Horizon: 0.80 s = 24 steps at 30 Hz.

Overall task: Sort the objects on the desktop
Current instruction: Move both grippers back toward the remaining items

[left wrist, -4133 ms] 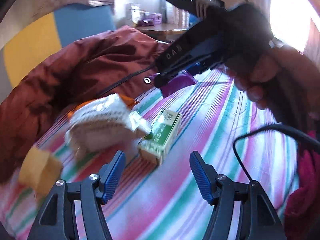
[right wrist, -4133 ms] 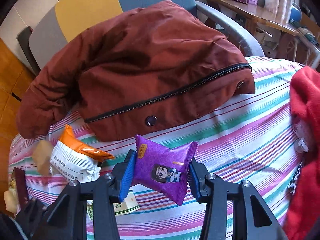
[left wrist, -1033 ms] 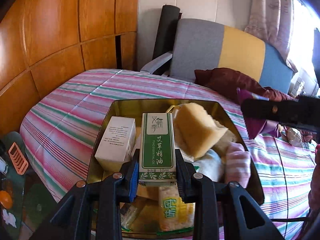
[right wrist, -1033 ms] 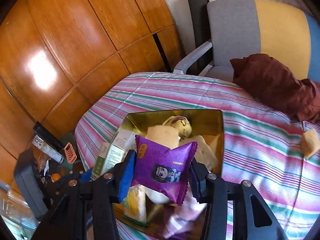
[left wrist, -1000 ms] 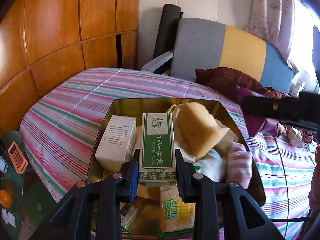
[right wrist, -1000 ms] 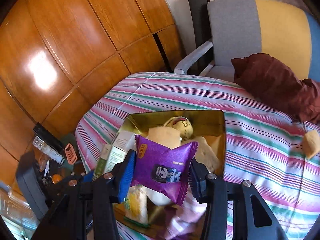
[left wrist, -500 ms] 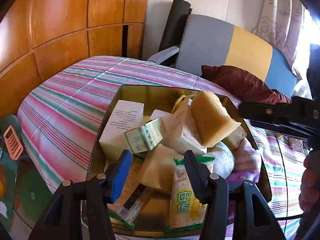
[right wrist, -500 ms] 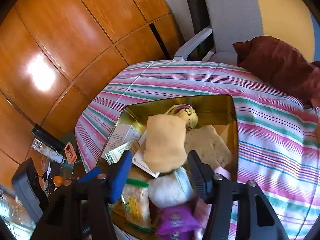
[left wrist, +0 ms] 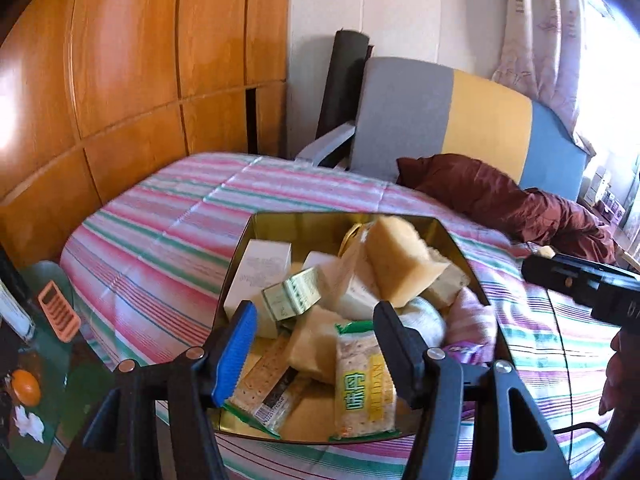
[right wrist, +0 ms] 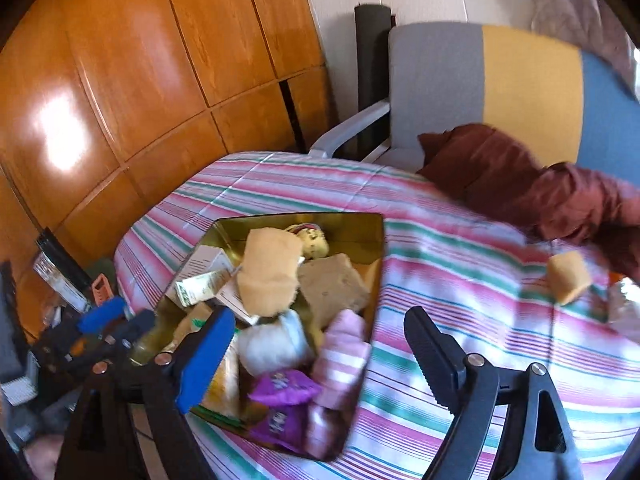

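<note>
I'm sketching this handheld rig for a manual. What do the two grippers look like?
Both are matte black plastic with silver screws. On the left gripper and the right gripper, one finger carries a ribbed blue pad, while the other finger has a black toothed face. A thin black cable loops near the right gripper's handle.

1. My left gripper (left wrist: 314, 344) and right gripper (right wrist: 320, 346) are matt black plastic; one ribbed blue pad (left wrist: 236, 354) shows on each.
2. The tin tray (left wrist: 344, 220) is glossy gold metal with mirror-like walls.
3. The purple snack packet (right wrist: 284, 390) and cracker pack (left wrist: 362, 384) are shiny plastic film.
4. The sponge block (left wrist: 398, 260) looks porous and rough.
5. The striped bedspread (left wrist: 168, 232) is soft matt cloth.
6. The wall panels (right wrist: 120, 80) are varnished, glossy wood.
</note>
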Available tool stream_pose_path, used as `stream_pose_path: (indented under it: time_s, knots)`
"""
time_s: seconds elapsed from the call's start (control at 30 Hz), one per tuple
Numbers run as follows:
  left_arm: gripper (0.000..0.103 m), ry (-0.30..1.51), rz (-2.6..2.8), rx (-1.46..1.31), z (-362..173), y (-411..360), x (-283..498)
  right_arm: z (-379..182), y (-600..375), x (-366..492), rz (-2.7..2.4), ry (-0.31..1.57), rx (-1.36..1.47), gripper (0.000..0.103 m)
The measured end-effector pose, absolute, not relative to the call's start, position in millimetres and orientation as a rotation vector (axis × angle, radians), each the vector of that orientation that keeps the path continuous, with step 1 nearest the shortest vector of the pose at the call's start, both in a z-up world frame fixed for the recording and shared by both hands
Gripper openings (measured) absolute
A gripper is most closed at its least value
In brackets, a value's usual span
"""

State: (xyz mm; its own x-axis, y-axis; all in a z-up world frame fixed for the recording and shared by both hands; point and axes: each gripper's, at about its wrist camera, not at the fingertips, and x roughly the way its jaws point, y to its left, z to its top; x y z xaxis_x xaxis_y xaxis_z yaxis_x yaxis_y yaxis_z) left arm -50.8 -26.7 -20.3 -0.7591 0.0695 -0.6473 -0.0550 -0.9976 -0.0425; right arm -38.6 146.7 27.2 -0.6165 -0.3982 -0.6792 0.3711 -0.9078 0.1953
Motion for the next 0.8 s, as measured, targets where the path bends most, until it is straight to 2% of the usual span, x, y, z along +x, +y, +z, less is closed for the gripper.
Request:
stream_pose_path:
  time_s: [0.2,0.57,0.8]
  knots:
    - [0.061,-0.009,2.852,-1.011,-8.1,-11.3,-41.9,28.9,171.0,-21.4,-2.569,0.042,1.046,0.088]
    - [0.061,0.033,2.791,-0.976,-2.5,17.3,-34.2,30.5,220.3,-2.1,-2.669,0.099,1.007,0.088]
    - [0.061,0.139,2.742,-0.92,4.8,50.2,-33.8,35.9,279.8,-8.7,-2.725,-0.065,1.081,0.088]
